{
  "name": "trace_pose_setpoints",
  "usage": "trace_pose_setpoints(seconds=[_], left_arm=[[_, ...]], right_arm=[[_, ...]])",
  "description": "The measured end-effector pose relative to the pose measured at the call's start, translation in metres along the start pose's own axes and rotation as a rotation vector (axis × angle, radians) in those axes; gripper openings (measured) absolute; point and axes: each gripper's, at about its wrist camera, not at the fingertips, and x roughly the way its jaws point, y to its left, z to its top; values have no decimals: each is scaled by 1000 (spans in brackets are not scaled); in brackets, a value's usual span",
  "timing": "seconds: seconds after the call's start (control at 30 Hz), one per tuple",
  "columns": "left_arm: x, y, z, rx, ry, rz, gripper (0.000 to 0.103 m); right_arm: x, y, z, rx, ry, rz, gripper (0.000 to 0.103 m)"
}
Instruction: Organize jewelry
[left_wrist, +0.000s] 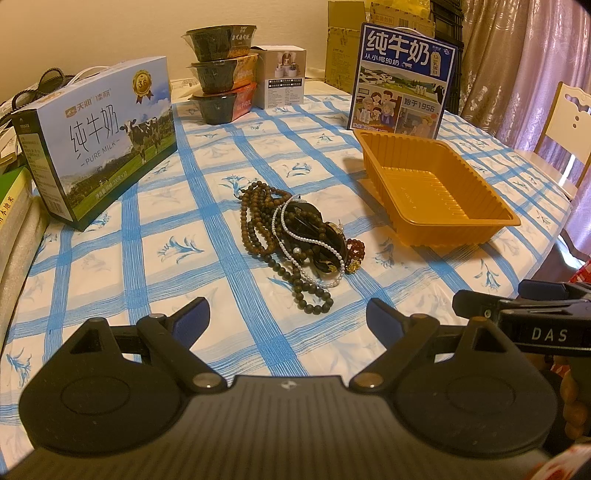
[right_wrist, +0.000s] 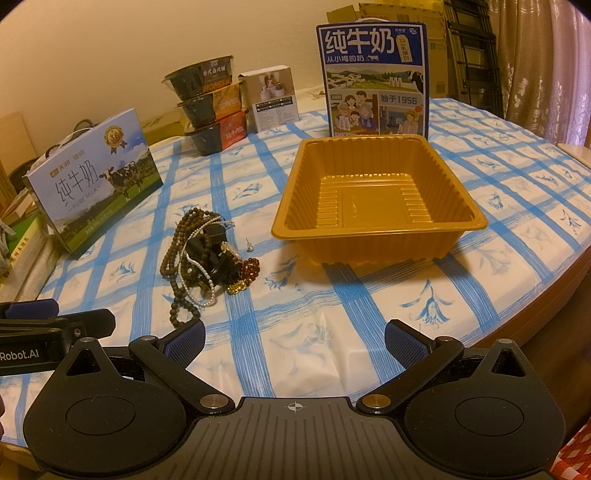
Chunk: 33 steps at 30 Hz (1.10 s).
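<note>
A tangled pile of jewelry (left_wrist: 295, 236) lies mid-table: brown bead strands, a white pearl string, dark pieces, a red bead bracelet (left_wrist: 356, 248). The same pile (right_wrist: 203, 258) shows left of centre in the right wrist view, with a small earring stud (right_wrist: 250, 244) beside it. An empty orange plastic tray (left_wrist: 436, 192) (right_wrist: 376, 199) stands to the right of the pile. My left gripper (left_wrist: 288, 317) is open, just short of the pile, with nothing between its fingers. My right gripper (right_wrist: 293, 339) is open too, over bare cloth in front of the tray.
A blue-checked cloth (left_wrist: 207, 266) covers the table. A milk carton box (left_wrist: 99, 136) stands at the left, a tall blue milk box (left_wrist: 402, 77) behind the tray, stacked food bowls (left_wrist: 221, 74) and a small box (left_wrist: 284, 77) at the back. A chair (left_wrist: 565, 125) is at the right.
</note>
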Motion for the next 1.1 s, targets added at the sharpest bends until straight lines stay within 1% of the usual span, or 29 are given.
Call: trace_pose_setpoints(seconds=[1.1], left_arm=[[0,0,0,-2,1,-2,91]], right_arm=[[3,0,1,0,3,0,103]])
